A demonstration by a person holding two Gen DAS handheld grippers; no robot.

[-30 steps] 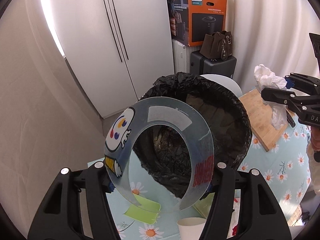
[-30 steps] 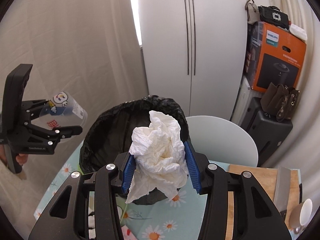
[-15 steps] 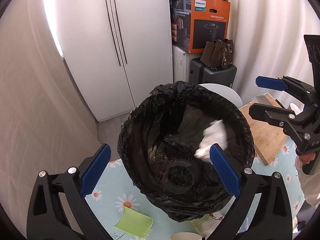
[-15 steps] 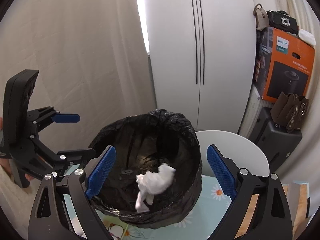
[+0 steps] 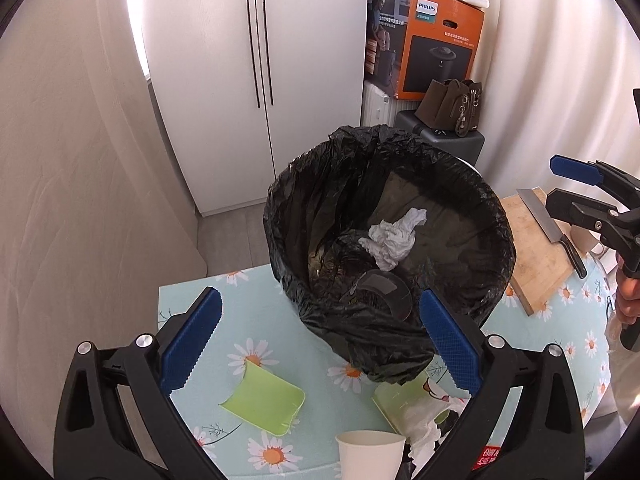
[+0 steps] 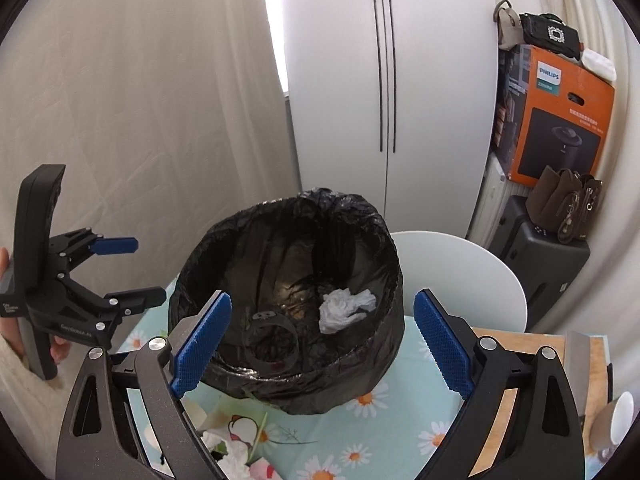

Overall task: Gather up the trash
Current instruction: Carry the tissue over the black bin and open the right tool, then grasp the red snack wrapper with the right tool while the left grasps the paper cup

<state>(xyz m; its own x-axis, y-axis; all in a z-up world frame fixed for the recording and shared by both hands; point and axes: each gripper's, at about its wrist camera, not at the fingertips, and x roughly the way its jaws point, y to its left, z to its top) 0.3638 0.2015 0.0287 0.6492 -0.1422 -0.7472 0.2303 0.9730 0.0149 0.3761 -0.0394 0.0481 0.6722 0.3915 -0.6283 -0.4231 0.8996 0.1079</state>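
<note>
A bin lined with a black bag [image 5: 496,216] [image 6: 384,236] stands on the floral tablecloth. Inside it lie a crumpled white tissue [image 5: 390,240] [image 6: 344,310] and a clear plastic cup [image 5: 384,294] [image 6: 272,336]. My left gripper [image 5: 320,340] is open and empty, just in front of the bin; it also shows in the right wrist view [image 6: 132,270]. My right gripper [image 6: 322,344] is open and empty above the bin's near rim; it also shows in the left wrist view [image 5: 568,184]. A green scrap [image 5: 264,404], a white paper cup [image 5: 370,454] and crumpled wrappers [image 5: 424,412] lie on the table.
A wooden cutting board [image 5: 536,264] with a cleaver [image 5: 548,224] lies right of the bin. A white chair [image 6: 472,276] stands behind the table. A white wardrobe [image 5: 256,60], an orange box [image 5: 436,44] and a dark suitcase [image 6: 536,256] stand further back.
Both grippers opened. The left let go of the clear cup and the right let go of the tissue; both fell into the bin and now lie at its bottom.
</note>
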